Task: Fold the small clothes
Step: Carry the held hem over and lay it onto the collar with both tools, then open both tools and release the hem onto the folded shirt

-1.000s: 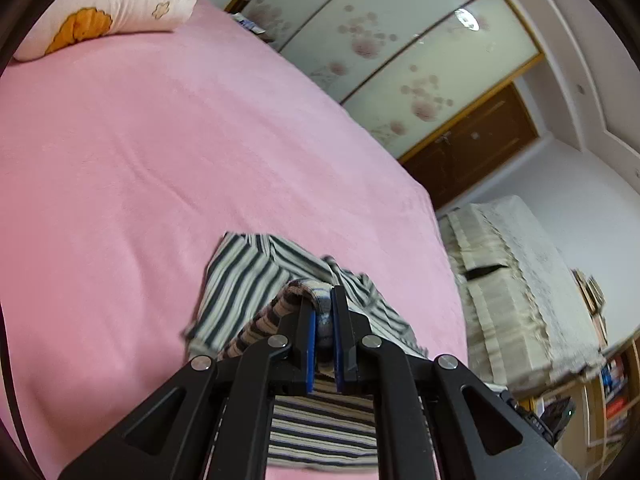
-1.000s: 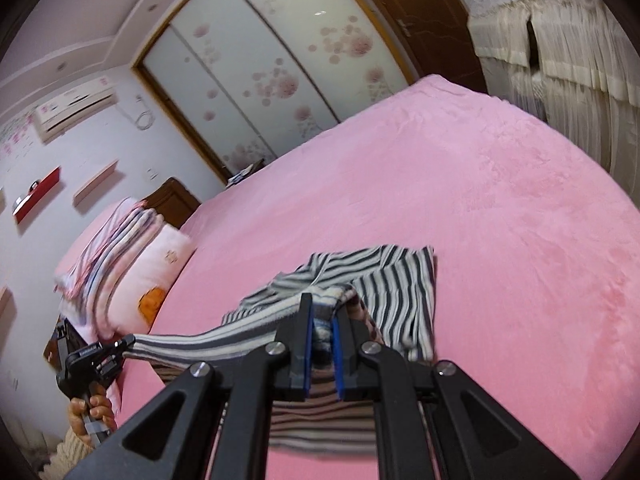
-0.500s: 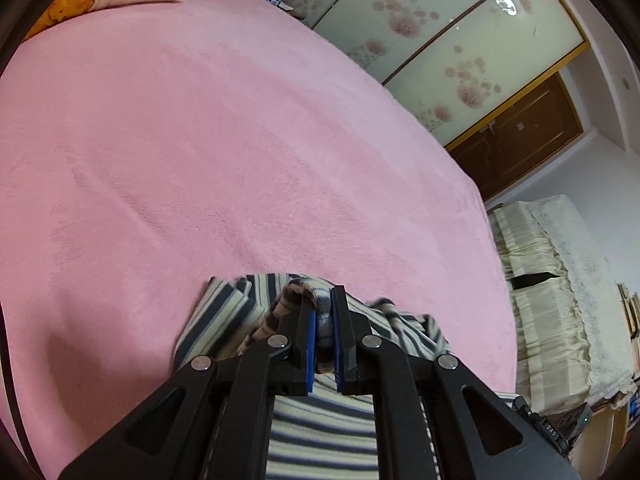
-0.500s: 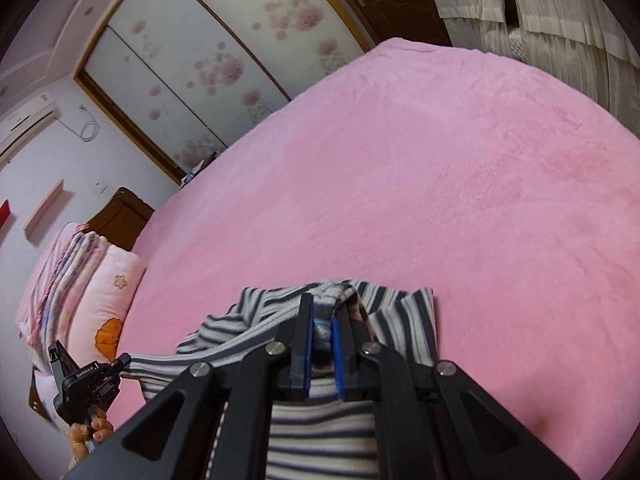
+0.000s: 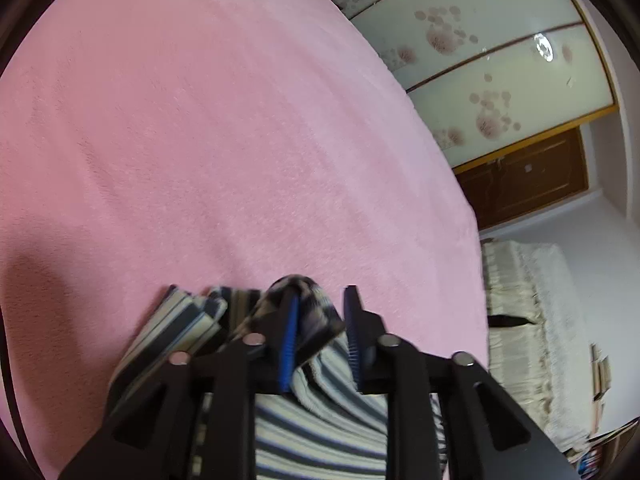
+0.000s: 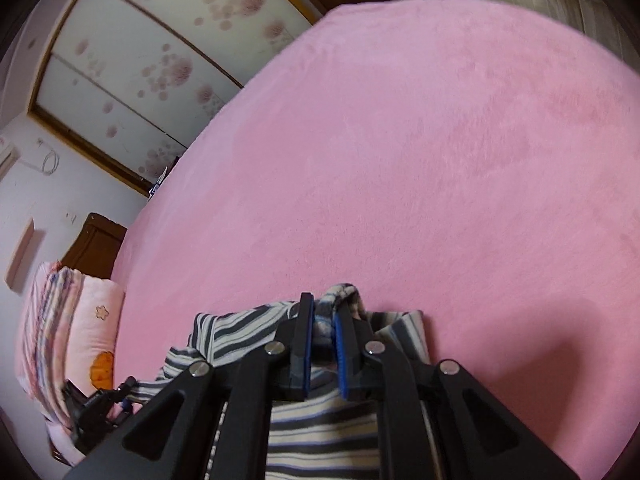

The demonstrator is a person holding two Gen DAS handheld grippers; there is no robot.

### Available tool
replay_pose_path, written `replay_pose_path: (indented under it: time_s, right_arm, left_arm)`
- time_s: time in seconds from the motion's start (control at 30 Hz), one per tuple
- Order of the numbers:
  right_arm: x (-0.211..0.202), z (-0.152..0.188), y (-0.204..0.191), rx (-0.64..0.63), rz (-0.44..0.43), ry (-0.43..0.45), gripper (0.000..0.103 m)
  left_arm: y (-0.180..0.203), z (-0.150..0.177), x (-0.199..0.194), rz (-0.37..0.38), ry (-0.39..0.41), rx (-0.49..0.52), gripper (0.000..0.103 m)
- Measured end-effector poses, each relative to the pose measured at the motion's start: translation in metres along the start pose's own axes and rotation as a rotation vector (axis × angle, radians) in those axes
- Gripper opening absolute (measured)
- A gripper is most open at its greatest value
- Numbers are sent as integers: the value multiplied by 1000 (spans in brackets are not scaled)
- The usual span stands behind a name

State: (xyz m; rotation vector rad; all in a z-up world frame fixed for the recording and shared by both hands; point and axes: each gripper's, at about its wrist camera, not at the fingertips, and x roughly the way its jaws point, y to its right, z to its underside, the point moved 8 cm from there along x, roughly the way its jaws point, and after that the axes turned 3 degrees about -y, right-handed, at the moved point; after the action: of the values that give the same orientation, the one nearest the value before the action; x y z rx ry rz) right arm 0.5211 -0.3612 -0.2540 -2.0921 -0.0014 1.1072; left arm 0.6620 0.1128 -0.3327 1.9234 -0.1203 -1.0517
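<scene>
Both grippers' jaws have just been opening: left gripper [image 5: 320,312] stands parted, striped garment [image 5: 320,432] loose against one pad; right gripper [image 6: 322,320] is narrowly parted around a fold. Garment lies on pink bedspread [image 5: 200,140], pillow [image 6: 92,320] beyond.

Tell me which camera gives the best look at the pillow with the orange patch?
The right wrist view: the pillow lies at its left edge, beside the pink bed, with a flower print and a striped blanket on it. The left wrist view shows none of it.
</scene>
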Motion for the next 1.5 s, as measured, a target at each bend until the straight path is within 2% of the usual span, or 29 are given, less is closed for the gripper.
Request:
replay_pose_path:
  time_s: [0.13, 0.17, 0.23, 0.33, 0.43, 0.53, 0.67, 0.8, 0.87, 1.0, 1.13, 1.23, 1.3, 1.5]
  right_arm:
    - [-2, -11, 5, 65, -38, 28, 24]
    - [-3, -15, 6, 75, -31, 44, 29]
    - [-9, -24, 11, 87, 18, 90, 37]
    - [-15, -32, 15, 73, 81, 111, 39]
    - [-25, -32, 6, -51, 154, 133, 39]
    - [-34, -22, -7, -223, 218, 144, 39]
    - [-40, -2, -16, -341, 241, 118, 37]
    - [-47, 22, -23, -407, 226, 86, 21]
    - [-52, 35, -24, -432, 213, 66, 18]
    - [-46, 63, -42, -519, 203, 18, 13]
    - [-25, 85, -57, -602, 206, -34, 11]
    - [-3, 100, -61, -633, 218, -76, 9]
    - [12, 106, -60, -630, 222, -102, 8]
    - [44, 102, -64, -619, 243, -113, 8]
  left_arm:
    - [5, -14, -3, 16, 59, -4, 28]
    - [4, -19, -4, 10, 80, -14, 29]
    - [-1, -27, -2, -11, 100, -34, 30]
    - [-8, -31, -2, -66, 108, -52, 31]
    - [-5, -26, -7, -96, 92, 30, 31]
    - [9, -15, -15, -131, 74, 183, 32]
    - [19, 2, -22, -184, 41, 352, 33]
    - [34, 21, -30, -217, 8, 481, 35]
    - [40, 31, -32, -223, -14, 527, 37]
    - [50, 69, -32, -225, -88, 655, 38]
    - [63, 108, -13, -220, -181, 759, 38]
    - [66, 135, 6, -225, -242, 812, 38]
    - [54, 151, 12, -226, -268, 835, 38]
    - [67, 158, 38, -230, -273, 854, 47]
